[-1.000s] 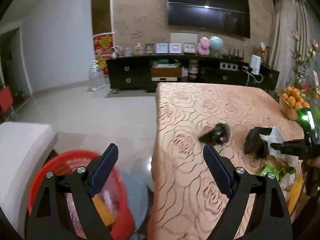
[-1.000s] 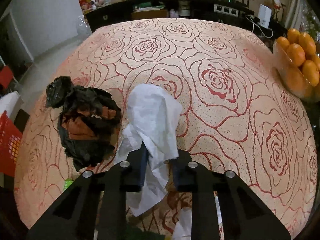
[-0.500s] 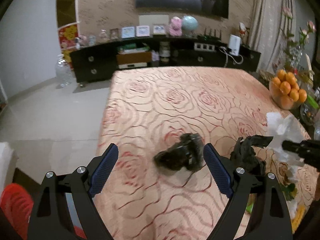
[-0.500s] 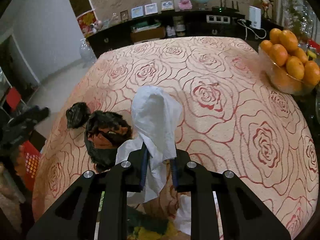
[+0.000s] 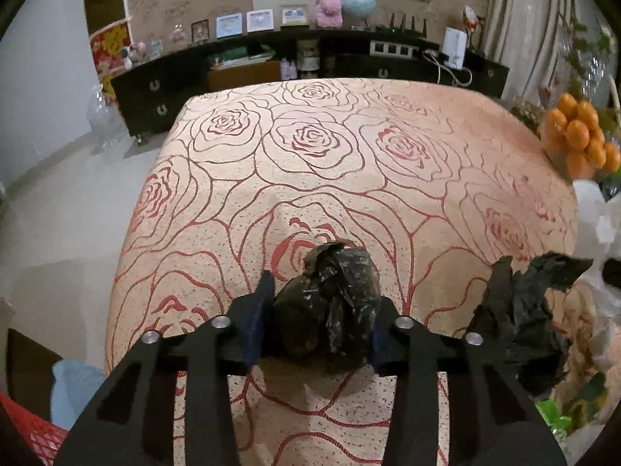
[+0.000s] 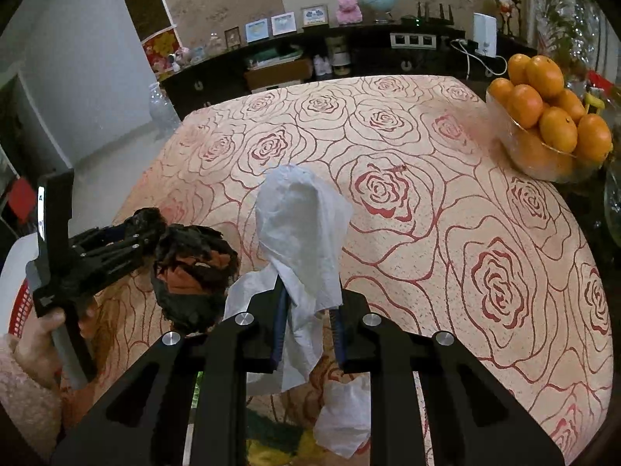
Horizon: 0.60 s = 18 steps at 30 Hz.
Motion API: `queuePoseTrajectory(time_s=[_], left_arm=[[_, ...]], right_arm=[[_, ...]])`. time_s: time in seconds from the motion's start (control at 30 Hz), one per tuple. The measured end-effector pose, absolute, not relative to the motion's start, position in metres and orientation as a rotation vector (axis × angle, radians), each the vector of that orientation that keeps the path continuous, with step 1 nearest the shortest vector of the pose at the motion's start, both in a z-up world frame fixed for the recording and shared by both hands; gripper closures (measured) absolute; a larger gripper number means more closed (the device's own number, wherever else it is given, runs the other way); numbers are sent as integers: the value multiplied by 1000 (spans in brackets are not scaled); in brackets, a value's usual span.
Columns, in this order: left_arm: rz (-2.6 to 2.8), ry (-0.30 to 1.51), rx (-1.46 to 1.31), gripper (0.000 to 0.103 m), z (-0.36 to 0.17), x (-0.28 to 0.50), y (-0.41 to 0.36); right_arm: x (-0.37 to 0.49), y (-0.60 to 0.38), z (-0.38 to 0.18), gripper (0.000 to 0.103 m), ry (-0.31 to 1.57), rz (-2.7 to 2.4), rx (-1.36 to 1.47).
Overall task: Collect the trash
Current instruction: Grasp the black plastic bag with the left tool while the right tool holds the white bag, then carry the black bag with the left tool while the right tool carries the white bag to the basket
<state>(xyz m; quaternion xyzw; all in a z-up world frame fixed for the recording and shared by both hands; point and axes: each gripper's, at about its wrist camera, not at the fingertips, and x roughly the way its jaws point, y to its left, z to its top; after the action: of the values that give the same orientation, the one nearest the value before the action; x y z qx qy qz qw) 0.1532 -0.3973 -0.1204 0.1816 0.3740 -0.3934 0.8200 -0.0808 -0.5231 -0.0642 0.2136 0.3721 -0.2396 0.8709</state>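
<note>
A small crumpled black plastic wad (image 5: 330, 303) lies near the left side of the rose-patterned table (image 5: 349, 155). My left gripper (image 5: 322, 322) has its jaws closing, and both blue pads press its sides. From the right wrist, the left gripper (image 6: 143, 229) shows at the left with that wad (image 6: 145, 215) at its tips. My right gripper (image 6: 308, 310) is shut on a white tissue (image 6: 302, 233), which stands up above the cloth. Between the two grippers sits a bigger black bag (image 5: 520, 318) with orange stuff inside (image 6: 194, 268).
Another white tissue (image 6: 343, 419) and green-yellow wrappers (image 5: 555, 415) lie at the near table edge. A glass bowl of oranges (image 6: 543, 124) stands at the right. Down at the left, beside the table, is a red basket (image 5: 31, 431). A dark cabinet (image 5: 271, 73) lines the far wall.
My left gripper swung from above the red basket over the table, came down on the small black wad and narrowed its jaws around it. The right gripper rose a little with the tissue.
</note>
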Motion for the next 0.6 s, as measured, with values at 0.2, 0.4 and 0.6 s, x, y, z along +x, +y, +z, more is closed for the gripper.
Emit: queuePoseTrajectory(time_s=[0.2,0.4,0.6], left_arm=[[-835,784,329,74,-109,151,-379],[-844,723,296,74,-81,135,-360],[-807,618,294,74,-45,112,-333]], right_arm=[[-85,-523,-61,83,755,-507,445],[-89,-520,-54,83,716,-505,438],[-91,-513,-45,83,677,-491,425]])
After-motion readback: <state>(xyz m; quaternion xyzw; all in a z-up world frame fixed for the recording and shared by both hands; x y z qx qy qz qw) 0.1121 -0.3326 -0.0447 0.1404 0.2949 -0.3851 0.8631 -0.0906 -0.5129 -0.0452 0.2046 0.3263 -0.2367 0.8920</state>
